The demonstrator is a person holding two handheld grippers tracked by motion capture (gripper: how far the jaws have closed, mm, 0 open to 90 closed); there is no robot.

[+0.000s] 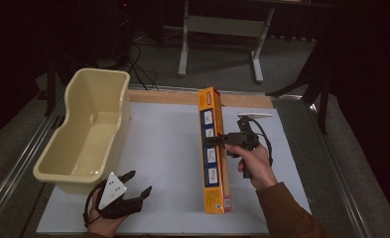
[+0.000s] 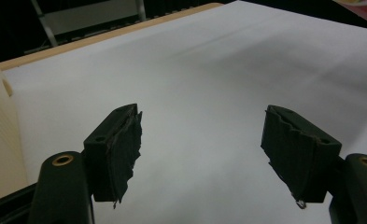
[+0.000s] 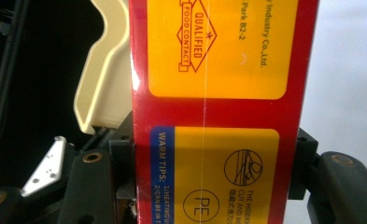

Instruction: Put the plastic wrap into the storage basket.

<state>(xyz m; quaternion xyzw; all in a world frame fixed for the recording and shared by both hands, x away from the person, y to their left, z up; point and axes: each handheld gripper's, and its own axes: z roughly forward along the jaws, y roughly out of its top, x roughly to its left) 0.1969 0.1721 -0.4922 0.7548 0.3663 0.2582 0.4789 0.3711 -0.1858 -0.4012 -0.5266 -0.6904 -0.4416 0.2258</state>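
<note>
Orange-and-red box: long, slim cardboard carton [image 1: 213,151] with blue panels — held over the white surface [image 1: 167,148], right of the cream plastic tub [image 1: 91,131].
Right gripper [image 1: 223,141]: jaws clamped on the carton's two narrow sides, near mid-length, as the right gripper view shows [image 3: 218,116].
Left gripper [image 1: 139,183]: jaws apart, nothing between them, low by the tub's near corner.
Long axis: runs from the near edge toward the far edge, the far end leaning slightly left; near end seems at or just above the surface — I cannot tell which.
Risk: a single mid-length grip lets the glossy carton pivot or slide between the pads.
Risk: swung toward the tub, a long end could catch the rim.
</note>
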